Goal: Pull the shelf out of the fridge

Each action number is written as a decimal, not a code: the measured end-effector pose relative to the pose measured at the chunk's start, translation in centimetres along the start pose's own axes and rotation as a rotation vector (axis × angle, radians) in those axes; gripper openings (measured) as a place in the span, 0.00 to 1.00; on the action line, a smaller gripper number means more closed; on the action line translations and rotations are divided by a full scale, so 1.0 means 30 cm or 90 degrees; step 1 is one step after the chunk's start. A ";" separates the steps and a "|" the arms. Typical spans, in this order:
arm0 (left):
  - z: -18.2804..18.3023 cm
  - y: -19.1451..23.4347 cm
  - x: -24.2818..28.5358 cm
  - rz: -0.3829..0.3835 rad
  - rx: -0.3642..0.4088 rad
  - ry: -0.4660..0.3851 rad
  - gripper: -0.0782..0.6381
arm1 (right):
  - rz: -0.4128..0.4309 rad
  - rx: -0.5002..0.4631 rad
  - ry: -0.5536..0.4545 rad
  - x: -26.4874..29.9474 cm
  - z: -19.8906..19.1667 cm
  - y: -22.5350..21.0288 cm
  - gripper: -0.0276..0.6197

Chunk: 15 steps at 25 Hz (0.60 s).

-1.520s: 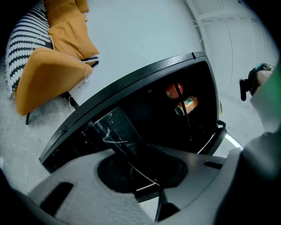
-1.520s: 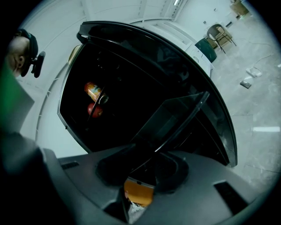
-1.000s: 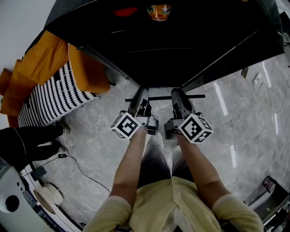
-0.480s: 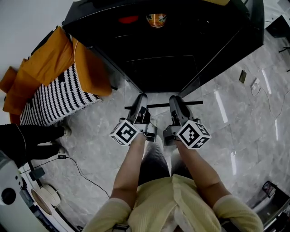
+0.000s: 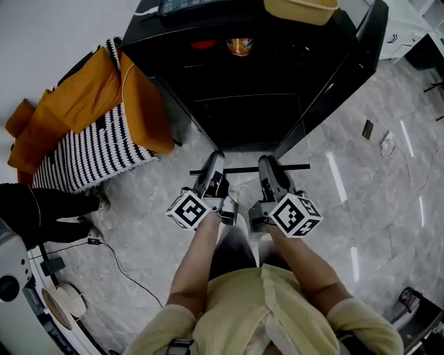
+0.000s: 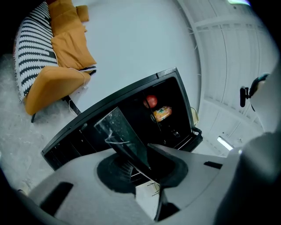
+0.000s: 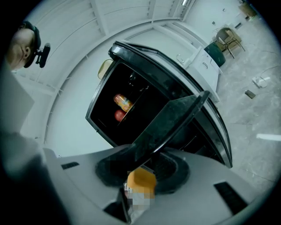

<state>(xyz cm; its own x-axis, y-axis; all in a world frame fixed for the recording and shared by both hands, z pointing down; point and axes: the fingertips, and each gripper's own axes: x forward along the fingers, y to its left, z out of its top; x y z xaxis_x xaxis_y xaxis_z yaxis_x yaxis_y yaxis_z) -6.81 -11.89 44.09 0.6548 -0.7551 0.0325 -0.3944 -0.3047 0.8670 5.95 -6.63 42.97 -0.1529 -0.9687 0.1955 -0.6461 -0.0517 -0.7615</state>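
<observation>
The black fridge [image 5: 243,76] stands with its door [image 5: 343,73] swung to the right. A glass shelf with a dark front bar [image 5: 243,168] is held in front of it, and both grippers are shut on that near edge. My left gripper [image 5: 217,161] grips the bar's left part and my right gripper [image 5: 266,162] its right part. In the left gripper view the pane [image 6: 125,138] runs between the jaws of the left gripper [image 6: 147,169]. The right gripper view shows the shelf [image 7: 171,125] clamped in the right gripper [image 7: 147,165]. Whether the far edge is free of the fridge is hidden.
A red item [image 5: 203,44] and an orange packet [image 5: 239,46] sit inside the fridge. A tan basket [image 5: 300,8] rests on top. A chair with orange cloth and a striped cushion [image 5: 83,132] stands left. Cables [image 5: 118,253] and a white device [image 5: 14,277] lie lower left.
Both grippers and the shelf have drawn back a little from the fridge. More of the fridge top now shows. Both grips are unchanged.
</observation>
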 end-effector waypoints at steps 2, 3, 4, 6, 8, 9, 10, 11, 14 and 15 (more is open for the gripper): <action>0.014 -0.023 -0.014 -0.001 0.007 -0.003 0.24 | 0.007 -0.002 0.002 -0.014 0.009 0.023 0.22; 0.021 -0.034 -0.020 -0.001 0.011 -0.003 0.24 | 0.011 -0.004 0.003 -0.019 0.012 0.034 0.22; 0.027 -0.044 -0.025 -0.001 0.014 -0.002 0.24 | 0.014 -0.006 0.004 -0.024 0.015 0.045 0.22; 0.032 -0.059 -0.036 -0.001 0.013 -0.005 0.24 | 0.019 -0.010 0.008 -0.033 0.018 0.059 0.22; 0.033 -0.069 -0.047 0.001 0.009 -0.009 0.24 | 0.020 -0.011 0.014 -0.041 0.019 0.067 0.22; 0.034 -0.075 -0.051 0.002 0.006 -0.011 0.24 | 0.020 -0.011 0.018 -0.045 0.019 0.071 0.22; 0.035 -0.080 -0.056 0.003 0.004 -0.012 0.24 | 0.020 -0.012 0.020 -0.050 0.021 0.075 0.22; 0.035 -0.085 -0.061 0.004 0.004 -0.013 0.24 | 0.020 -0.014 0.022 -0.056 0.024 0.080 0.22; 0.037 -0.121 -0.073 0.002 0.008 -0.015 0.24 | 0.028 -0.019 0.024 -0.079 0.042 0.100 0.22; 0.040 -0.134 -0.078 0.001 0.010 -0.017 0.24 | 0.032 -0.021 0.025 -0.085 0.049 0.109 0.22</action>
<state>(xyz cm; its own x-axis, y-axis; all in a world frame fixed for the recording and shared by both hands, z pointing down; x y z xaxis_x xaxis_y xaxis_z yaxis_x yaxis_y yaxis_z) -7.54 -9.59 39.92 0.6368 -0.7708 0.0197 -0.4051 -0.3127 0.8591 5.32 -4.69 39.08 -0.2145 -0.9595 0.1827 -0.6608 0.0049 -0.7505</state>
